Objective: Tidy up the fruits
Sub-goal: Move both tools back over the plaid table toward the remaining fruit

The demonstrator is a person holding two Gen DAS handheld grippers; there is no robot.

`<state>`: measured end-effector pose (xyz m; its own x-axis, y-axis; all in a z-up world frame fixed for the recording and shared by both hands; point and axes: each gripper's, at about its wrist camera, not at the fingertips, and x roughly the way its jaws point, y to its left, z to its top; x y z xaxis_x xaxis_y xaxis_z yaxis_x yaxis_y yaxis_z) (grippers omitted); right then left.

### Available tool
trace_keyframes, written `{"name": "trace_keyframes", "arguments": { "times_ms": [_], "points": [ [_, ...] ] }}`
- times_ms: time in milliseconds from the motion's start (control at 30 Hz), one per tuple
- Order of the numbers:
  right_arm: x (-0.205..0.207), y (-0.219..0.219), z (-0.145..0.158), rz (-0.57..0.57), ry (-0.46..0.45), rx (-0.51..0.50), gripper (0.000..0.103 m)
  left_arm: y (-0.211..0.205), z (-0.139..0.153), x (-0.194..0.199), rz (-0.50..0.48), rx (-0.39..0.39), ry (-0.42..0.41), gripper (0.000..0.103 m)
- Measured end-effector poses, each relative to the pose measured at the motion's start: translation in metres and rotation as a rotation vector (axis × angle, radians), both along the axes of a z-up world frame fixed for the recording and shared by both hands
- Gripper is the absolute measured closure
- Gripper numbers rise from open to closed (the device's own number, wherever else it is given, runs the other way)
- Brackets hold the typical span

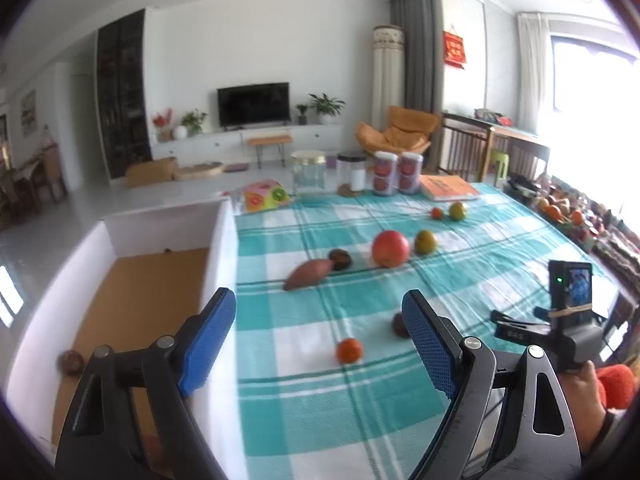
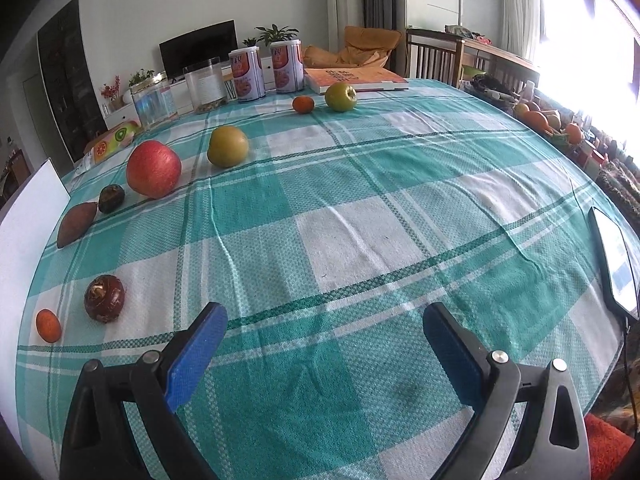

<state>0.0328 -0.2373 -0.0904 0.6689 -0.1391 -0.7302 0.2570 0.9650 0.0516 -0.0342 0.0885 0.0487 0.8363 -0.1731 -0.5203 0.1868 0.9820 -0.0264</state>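
My left gripper hangs open over the table's left part with nothing between its blue pads. Beside it on the left stands a white box holding one dark round fruit. On the checked cloth lie a small orange, a dark fruit half hidden by my right finger, a sweet potato, a red apple and a yellow pear. My right gripper is open and empty above bare cloth; the dark fruit and orange lie to its left.
Two jars, two cans and a book line the far edge, with a green apple and small orange before them. A phone lies at the right edge. More produce sits beyond the table's right side.
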Motion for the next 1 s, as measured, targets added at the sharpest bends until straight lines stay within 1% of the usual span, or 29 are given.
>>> {"name": "trace_keyframes", "arguments": {
  "times_ms": [100, 200, 267, 367, 433, 500, 600, 800, 1000],
  "points": [
    [0.001, 0.000, -0.002, 0.001, 0.008, 0.006, 0.005, -0.020, -0.018, 0.004, -0.089, -0.020, 0.089, 0.016],
    [0.003, -0.002, -0.005, 0.000, 0.026, 0.025, 0.005, -0.043, -0.045, 0.013, -0.166, -0.010, 0.212, 0.016],
    [0.005, -0.005, -0.009, -0.004, 0.041, 0.045, 0.005, -0.058, -0.066, 0.021, -0.199, -0.010, 0.299, 0.016],
    [0.006, -0.008, -0.012, -0.009, 0.057, 0.067, 0.005, -0.068, -0.095, 0.030, -0.212, -0.045, 0.391, 0.016],
    [0.005, -0.007, -0.012, -0.008, 0.055, 0.066, 0.005, -0.065, -0.110, 0.037, -0.176, -0.064, 0.425, 0.016],
    [0.006, -0.007, -0.013, -0.006, 0.059, 0.065, 0.003, -0.059, -0.121, 0.045, -0.122, -0.064, 0.427, 0.016],
    [0.007, -0.006, -0.014, -0.003, 0.065, 0.064, 0.002, -0.052, -0.135, 0.061, -0.045, -0.031, 0.412, 0.016],
    [0.008, -0.005, -0.014, 0.001, 0.071, 0.063, 0.000, -0.051, -0.151, 0.088, -0.029, 0.028, 0.418, 0.016],
    [0.009, -0.003, -0.016, 0.002, 0.086, 0.052, 0.000, -0.046, -0.152, 0.103, -0.009, 0.036, 0.388, 0.016]
  ]
}}
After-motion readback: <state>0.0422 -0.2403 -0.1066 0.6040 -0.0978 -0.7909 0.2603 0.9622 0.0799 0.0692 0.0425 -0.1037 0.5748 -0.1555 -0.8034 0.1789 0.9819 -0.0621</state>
